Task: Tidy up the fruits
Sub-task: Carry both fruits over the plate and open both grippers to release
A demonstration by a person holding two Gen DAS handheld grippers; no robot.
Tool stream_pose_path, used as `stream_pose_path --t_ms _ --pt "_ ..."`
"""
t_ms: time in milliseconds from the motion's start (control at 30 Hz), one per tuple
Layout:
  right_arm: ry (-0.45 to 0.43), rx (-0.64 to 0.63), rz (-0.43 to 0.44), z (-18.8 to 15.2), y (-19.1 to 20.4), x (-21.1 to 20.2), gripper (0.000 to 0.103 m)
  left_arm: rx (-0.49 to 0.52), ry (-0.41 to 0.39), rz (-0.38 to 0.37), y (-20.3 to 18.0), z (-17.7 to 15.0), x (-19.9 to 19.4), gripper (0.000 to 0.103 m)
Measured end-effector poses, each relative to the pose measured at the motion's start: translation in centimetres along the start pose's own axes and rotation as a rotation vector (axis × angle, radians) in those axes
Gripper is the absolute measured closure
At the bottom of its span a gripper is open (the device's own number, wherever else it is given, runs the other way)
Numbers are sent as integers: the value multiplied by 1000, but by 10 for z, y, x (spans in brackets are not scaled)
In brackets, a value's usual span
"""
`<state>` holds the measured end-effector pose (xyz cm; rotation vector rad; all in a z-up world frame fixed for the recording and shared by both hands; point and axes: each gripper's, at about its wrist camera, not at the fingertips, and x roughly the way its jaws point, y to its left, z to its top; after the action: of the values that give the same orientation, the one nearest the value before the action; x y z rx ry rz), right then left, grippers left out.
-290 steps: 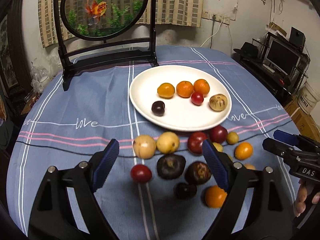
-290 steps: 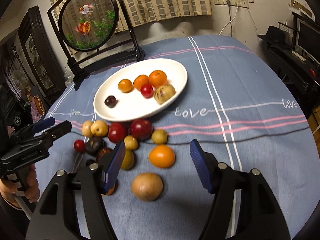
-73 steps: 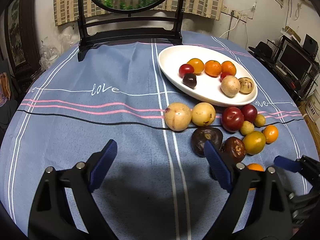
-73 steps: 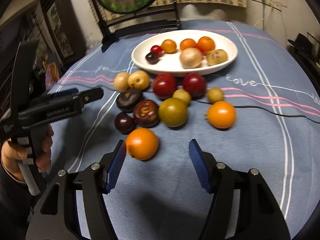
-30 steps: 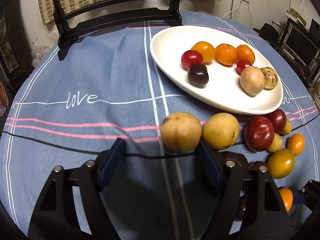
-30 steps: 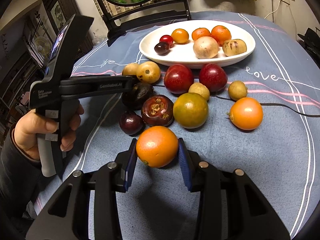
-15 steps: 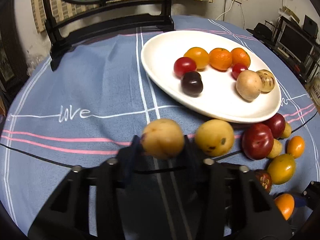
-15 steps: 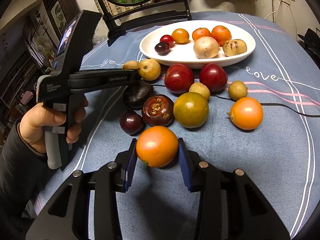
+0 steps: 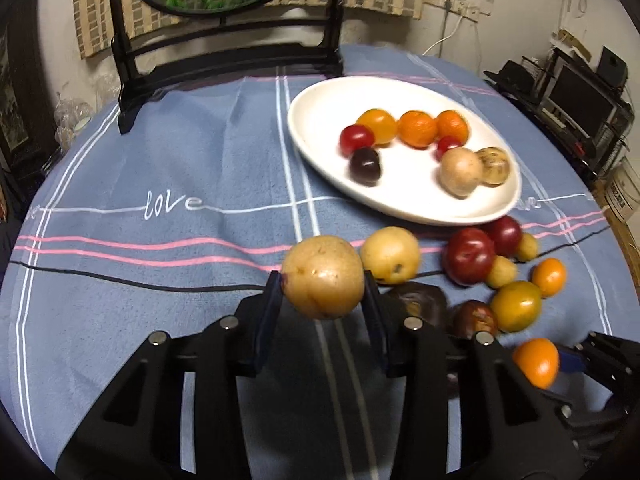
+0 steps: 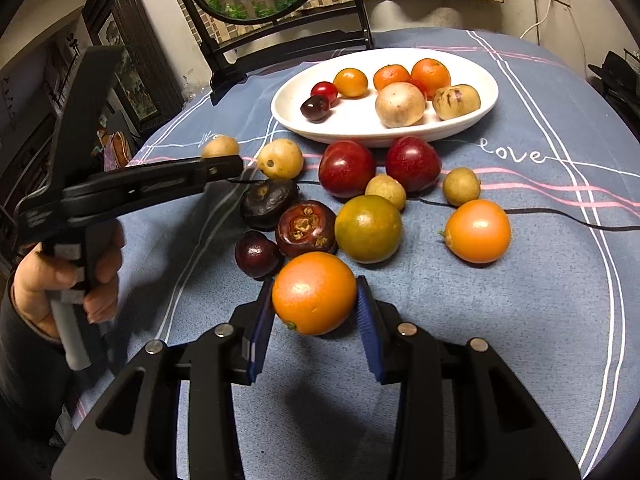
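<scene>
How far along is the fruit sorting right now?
Eight fruits already sit on the white plate. In hand: left gripper holds a tan fruit; right gripper clamps an orange. About ten fruits remain on the tablecloth.

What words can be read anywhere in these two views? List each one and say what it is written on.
"love": white stitching on the blue tablecloth, read at in the left wrist view.
"love": the same cloth, beside the white plate in the right wrist view.
Partly hidden word behind the plate's rim, left view: unreadable.
Cardboard box print at the room's edge: too blurred.
</scene>
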<state>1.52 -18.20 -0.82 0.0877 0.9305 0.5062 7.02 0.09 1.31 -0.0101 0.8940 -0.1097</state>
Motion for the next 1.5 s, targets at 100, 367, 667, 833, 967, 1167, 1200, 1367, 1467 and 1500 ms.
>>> stream_pose_path --t_ms 100,367,667,833,967,1167,1200,1367,1467,1500 --pt "-36 11 -1 5 0 -10 63 21 -27 -17 -8 1 -16 63" --pt "-117 12 -7 20 -2 -39 63 57 -99 -54 -25 14 -48 63" --pt "-161 -69 -110 64 -12 -50 63 77 -111 -51 -41 38 -48 63" --pt "-188 -76 -130 94 -21 -48 63 72 -91 -54 -46 60 -33 63" --pt "-194 -78 -135 116 -26 -37 63 34 -91 -58 -43 85 -17 63" --pt "-153 -90 -171 161 -35 7 63 -8 -52 -21 -38 115 27 62" --pt "-140 -87 -170 166 -37 16 63 -17 -45 -22 -36 118 33 62" --pt "-102 -72 -170 186 -43 50 63 -55 -29 4 -27 135 63 62" --pt "-79 -59 -195 198 -47 69 63 -71 -4 14 -23 140 79 62" --pt "-73 -53 -196 200 -49 73 63 -71 -1 20 -22 141 83 62"
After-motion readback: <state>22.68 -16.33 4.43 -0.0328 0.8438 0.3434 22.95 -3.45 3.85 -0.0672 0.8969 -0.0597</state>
